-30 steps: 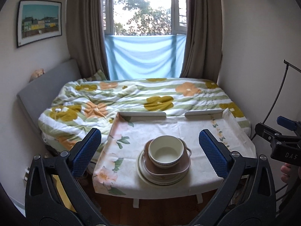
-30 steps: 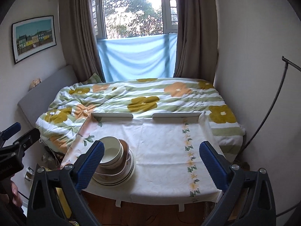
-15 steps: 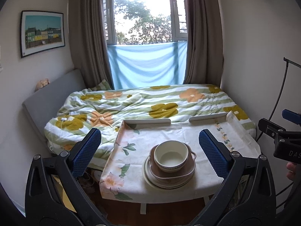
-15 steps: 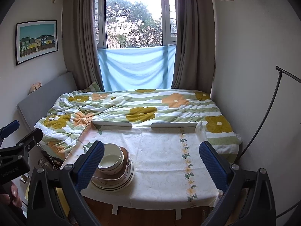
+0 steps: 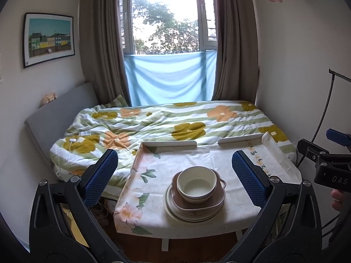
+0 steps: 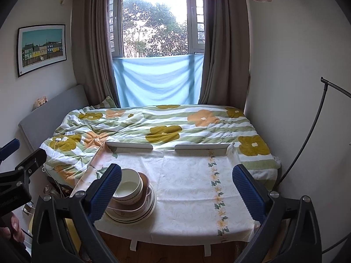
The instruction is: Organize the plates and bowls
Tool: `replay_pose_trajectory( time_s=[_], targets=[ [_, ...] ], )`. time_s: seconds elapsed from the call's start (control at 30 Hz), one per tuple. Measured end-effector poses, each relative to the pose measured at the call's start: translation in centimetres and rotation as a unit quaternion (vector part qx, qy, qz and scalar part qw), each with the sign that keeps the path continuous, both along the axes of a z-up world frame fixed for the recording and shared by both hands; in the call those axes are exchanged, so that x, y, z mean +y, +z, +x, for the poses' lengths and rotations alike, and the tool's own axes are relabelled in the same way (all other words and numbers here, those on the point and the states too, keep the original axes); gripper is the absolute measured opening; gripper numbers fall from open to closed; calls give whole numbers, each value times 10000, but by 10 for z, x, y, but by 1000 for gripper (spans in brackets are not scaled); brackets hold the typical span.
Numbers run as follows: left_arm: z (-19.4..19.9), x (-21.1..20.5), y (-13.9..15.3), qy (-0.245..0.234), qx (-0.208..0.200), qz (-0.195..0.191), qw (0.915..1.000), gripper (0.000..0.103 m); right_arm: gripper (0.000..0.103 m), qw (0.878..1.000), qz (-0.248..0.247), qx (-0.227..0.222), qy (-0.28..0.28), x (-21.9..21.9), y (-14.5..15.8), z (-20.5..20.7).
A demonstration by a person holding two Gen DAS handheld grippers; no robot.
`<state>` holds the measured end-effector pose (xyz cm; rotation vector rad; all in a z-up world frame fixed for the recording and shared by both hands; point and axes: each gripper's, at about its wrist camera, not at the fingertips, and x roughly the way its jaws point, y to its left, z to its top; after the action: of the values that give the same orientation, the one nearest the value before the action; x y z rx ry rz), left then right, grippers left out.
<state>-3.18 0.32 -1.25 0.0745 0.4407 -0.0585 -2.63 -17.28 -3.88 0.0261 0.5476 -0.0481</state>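
Both grippers hang back from the bench, fingers spread wide and holding nothing: the left gripper frames the stack, the right gripper has it at nine o'clock. A cream bowl sits in a brown dish atop the plates, near the bench's front edge.

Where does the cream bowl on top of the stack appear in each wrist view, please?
Left wrist: the bowl sits low and just right of centre, between the left gripper fingers.
Right wrist: the bowl sits low on the left, partly behind the right gripper left finger.
Shared landmark: the blue cloth under the window.
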Motion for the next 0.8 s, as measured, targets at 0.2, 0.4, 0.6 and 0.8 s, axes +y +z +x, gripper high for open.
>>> replay_pose_trajectory(
  time_s=[0.2, 0.4, 0.6, 0.8],
  targets=[
    [0, 1, 0, -11, 0, 4, 10000, 103, 101, 10000, 1, 6, -2, -1, 0, 0],
    [-1, 1, 0, 5, -9, 17, 10000, 103, 101, 10000, 1, -1, 8, -1, 0, 1],
    [-3, 5, 1, 11, -39, -24, 10000, 103, 101, 10000, 11, 5, 7, -1, 0, 1],
    [-3, 7, 3, 35, -76, -10, 10000, 103, 101, 10000, 3, -10, 3, -2, 1, 2]
  ],
)
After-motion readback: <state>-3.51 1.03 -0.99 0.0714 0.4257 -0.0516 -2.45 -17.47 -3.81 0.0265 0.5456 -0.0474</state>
